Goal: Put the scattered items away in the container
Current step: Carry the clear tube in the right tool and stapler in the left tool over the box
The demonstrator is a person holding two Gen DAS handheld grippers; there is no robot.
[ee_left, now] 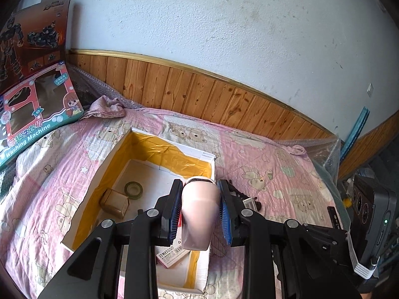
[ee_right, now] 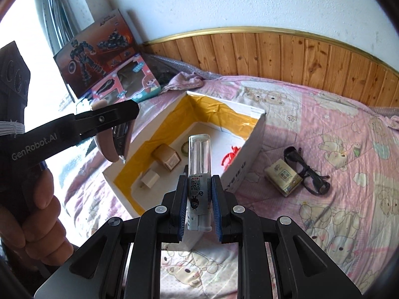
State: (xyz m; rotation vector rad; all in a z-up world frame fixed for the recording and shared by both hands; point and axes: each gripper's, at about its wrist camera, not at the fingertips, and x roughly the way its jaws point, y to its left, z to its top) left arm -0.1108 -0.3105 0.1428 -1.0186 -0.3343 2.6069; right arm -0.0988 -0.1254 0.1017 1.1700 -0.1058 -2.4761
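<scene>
Here, the left gripper point(ee_left: 199, 196) jaws are clamping a pale pink rounded case point(ee_left: 198, 214) over the yellow-lined white cardboard box point(ee_left: 159, 147) on the bed; the right gripper point(ee_right: 199, 196) jaws are pinching a clear-capped white tube point(ee_right: 198, 174) above that box's near edge.

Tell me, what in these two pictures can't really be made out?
- Pink object held by the left gripper, left wrist view: blurred, too close to identify.
- Label on the clear tube in the right gripper, right wrist view: print too small.
- Red item in the box, right wrist view: partly hidden by the wall.
- Small carton, left wrist view: partly covered by the gripper.
</scene>
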